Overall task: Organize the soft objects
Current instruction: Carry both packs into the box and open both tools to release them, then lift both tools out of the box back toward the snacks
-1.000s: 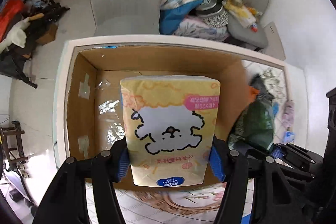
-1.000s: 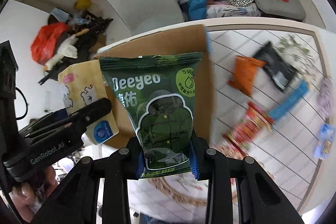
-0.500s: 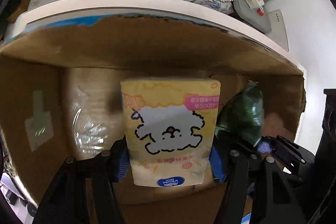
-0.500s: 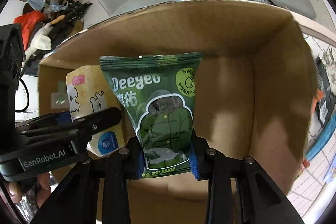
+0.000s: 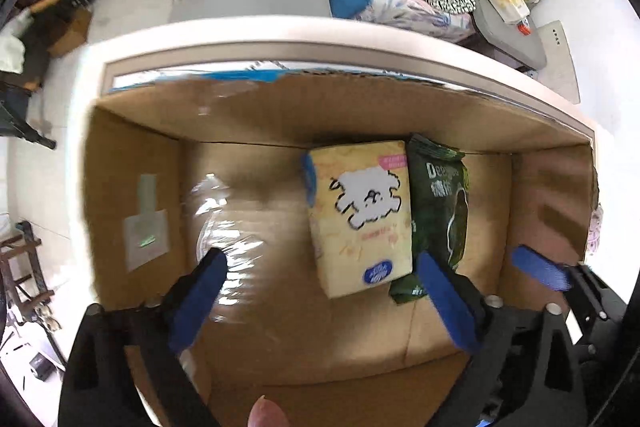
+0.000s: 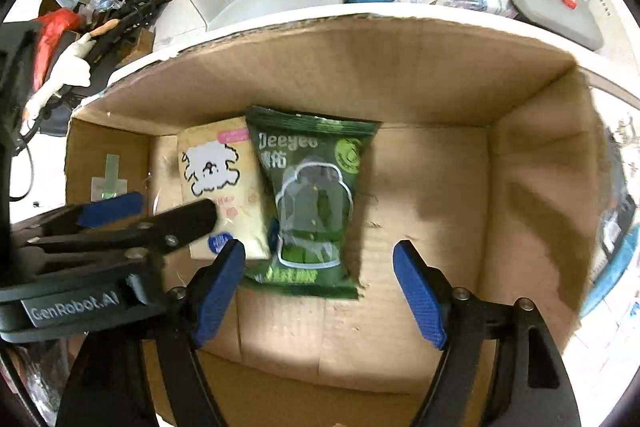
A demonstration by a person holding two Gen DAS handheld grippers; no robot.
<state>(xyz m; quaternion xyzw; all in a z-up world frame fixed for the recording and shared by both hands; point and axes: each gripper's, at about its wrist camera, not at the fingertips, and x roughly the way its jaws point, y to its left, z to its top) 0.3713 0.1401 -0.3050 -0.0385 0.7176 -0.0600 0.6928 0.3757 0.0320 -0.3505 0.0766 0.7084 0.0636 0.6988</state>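
**Inspector A:** Left wrist view. The left gripper (image 5: 320, 301) hangs over the cardboard box (image 5: 132, 163), jaws opening, pads wide and pressing on nothing. The yellow tissue pack (image 5: 360, 215) lies flat on the box floor beyond the fingertips, nearer the right-hand pad. Only this view shows a patch of clear tape (image 5: 224, 231) glinting on the floor just past the left-hand pad, and a fingertip (image 5: 266, 413) at the bottom edge.

**Inspector B:** Right wrist view. The right gripper (image 6: 320, 293) — jaws likewise opening, nothing pinched. The green tissue pack (image 6: 312, 203) lies on the floor, its lower end just beyond the gap between the pads, touching the yellow pack's side. Only this view shows the box's bare right half (image 6: 440, 195) beyond the right-hand pad.

**Inspector A:** Contents of the box?

**Inspector B:** Two packs, side by side, tops towards the far wall — yellow on the left, green on the right.
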